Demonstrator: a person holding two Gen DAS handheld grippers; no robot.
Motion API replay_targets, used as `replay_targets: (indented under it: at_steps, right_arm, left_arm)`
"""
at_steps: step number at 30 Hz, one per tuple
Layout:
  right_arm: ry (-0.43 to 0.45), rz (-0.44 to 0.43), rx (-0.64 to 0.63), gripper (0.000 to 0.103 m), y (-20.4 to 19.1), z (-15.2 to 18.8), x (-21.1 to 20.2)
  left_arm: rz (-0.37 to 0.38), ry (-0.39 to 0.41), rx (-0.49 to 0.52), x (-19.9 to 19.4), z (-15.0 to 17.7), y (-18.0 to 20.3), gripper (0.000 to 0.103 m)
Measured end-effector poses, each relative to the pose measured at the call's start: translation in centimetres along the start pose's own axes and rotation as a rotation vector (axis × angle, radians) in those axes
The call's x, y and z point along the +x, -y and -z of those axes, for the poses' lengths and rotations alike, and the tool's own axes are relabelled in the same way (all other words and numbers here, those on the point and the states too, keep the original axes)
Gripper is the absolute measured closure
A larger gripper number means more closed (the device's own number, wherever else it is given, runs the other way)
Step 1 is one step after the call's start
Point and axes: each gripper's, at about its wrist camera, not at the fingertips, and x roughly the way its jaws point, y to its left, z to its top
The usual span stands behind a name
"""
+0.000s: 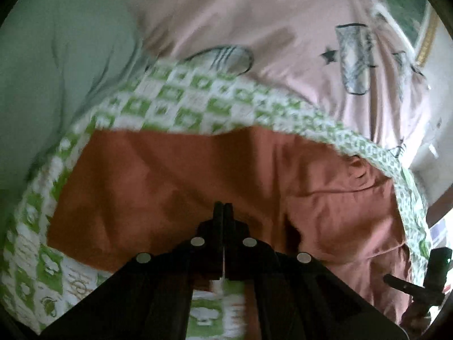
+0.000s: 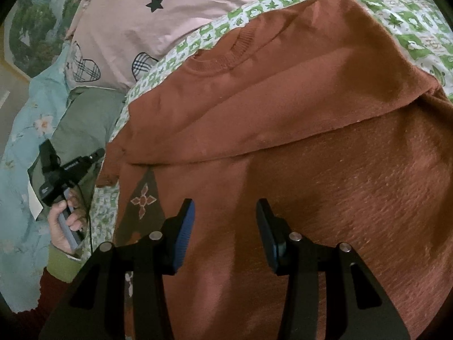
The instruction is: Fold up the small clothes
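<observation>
The rust sweater [image 2: 283, 130] lies half-folded on the green-checked blanket [image 2: 410, 34], the right tool [image 2: 225, 221] gaping empty above it and the left tool [image 1: 223, 212] closed on nothing visible toward 9 o'clock, so the fold could slump unpinned.

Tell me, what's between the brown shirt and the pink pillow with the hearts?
A strip of the green-and-white checked cloth lies between the brown shirt and the pink pillow. The right wrist view shows it sharply; the left wrist view shows it blurred.
</observation>
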Motion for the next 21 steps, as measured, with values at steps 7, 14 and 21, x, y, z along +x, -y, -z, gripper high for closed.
replay_targets:
  at_steps: [7, 14, 21]
  right_arm:
    - [0.017, -0.007, 0.007, 0.056, 0.1, 0.1, -1.2]
    - [0.018, 0.009, 0.022, 0.056, 0.9, 0.1, -1.6]
    - [-0.001, 0.015, 0.04, 0.056, 0.8, 0.6, -0.6]
  left_arm:
    - [-0.084, -0.12, 0.061, 2.3, -0.4, 1.5, 0.076]
    - [-0.137, -0.103, 0.142, 0.4, 2.1, -2.2, 0.054]
    - [-0.19, -0.103, 0.339, -1.1, 5.0, -4.7, 0.054]
